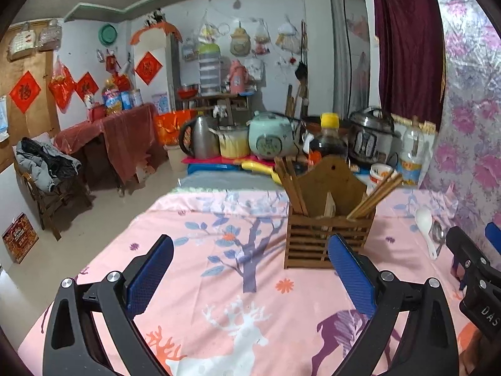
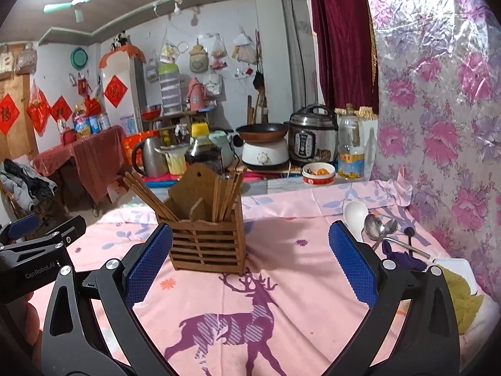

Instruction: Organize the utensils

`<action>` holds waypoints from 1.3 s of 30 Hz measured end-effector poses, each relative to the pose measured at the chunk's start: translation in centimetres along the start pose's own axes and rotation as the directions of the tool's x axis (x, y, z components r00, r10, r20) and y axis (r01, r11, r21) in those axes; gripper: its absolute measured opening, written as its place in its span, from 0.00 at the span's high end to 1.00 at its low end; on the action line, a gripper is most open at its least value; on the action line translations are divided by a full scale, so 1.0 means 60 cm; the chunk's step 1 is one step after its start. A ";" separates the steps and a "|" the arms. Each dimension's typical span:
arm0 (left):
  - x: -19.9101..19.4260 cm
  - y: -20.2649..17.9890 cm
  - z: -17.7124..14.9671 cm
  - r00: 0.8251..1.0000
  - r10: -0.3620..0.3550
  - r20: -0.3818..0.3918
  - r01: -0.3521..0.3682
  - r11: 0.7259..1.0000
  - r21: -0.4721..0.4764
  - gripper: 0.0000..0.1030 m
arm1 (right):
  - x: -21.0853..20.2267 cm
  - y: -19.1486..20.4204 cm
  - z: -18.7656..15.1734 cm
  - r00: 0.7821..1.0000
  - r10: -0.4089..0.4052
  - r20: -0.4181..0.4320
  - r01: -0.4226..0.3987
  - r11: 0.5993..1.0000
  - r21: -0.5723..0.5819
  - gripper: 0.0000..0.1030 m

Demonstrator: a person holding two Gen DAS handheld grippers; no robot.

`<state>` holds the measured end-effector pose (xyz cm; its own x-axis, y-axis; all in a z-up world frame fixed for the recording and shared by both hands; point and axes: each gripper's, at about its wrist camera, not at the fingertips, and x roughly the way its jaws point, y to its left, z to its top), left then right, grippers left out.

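Note:
A wooden slatted utensil holder [image 1: 325,235] [image 2: 208,241] stands on the pink deer-print tablecloth [image 1: 250,282] [image 2: 281,282], with chopsticks [image 1: 289,185] [image 2: 147,195] leaning out on both sides. A white ceramic spoon [image 1: 426,228] [image 2: 355,214] and two metal spoons [image 2: 375,227] lie on the cloth at the right, near the floral wall. My left gripper [image 1: 250,269] is open and empty, in front of and left of the holder. My right gripper [image 2: 250,261] is open and empty, just in front of the holder, with the spoons beyond its right finger.
Behind the table stand a kettle [image 2: 150,156], a soy sauce bottle [image 2: 202,150], rice cookers [image 2: 313,138], a pan [image 2: 261,130], an oil bottle [image 2: 350,147] and a small bowl [image 2: 318,172]. A white dish with a yellow cloth [image 2: 460,288] sits at the right. The floral wall [image 2: 438,125] borders the table.

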<state>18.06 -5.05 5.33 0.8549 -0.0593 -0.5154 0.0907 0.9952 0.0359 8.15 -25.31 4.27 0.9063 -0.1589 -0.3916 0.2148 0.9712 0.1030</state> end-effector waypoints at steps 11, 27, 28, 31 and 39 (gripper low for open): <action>0.039 0.025 -0.006 0.995 -0.053 -0.082 0.047 0.996 -0.070 0.06 | 0.036 -0.010 -0.015 0.996 -0.027 -0.087 0.028 0.999 0.014 0.06; 0.018 0.006 -0.005 1.000 0.007 -0.020 -0.007 1.000 -0.003 0.06 | 0.027 0.015 -0.018 0.996 -0.053 -0.076 0.050 0.998 -0.049 0.06; 0.018 0.004 -0.006 1.000 0.018 -0.018 -0.018 1.000 0.006 0.06 | 0.027 0.015 -0.018 0.996 -0.050 -0.075 0.047 0.998 -0.048 0.06; 0.019 -0.001 -0.008 1.000 0.023 -0.020 -0.022 0.999 0.023 0.06 | 0.025 0.016 -0.018 0.996 -0.054 -0.071 0.050 0.997 -0.051 0.06; 0.023 0.007 -0.007 0.999 -0.016 -0.041 0.015 1.000 -0.005 0.06 | 0.022 0.017 -0.017 0.996 -0.056 -0.065 0.052 0.997 -0.052 0.06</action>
<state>19.04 -4.70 4.27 0.8316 -0.0716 -0.5508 0.1014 0.9946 0.0237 9.21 -24.38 2.90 0.8675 -0.2009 -0.4551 0.2426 0.9695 0.0345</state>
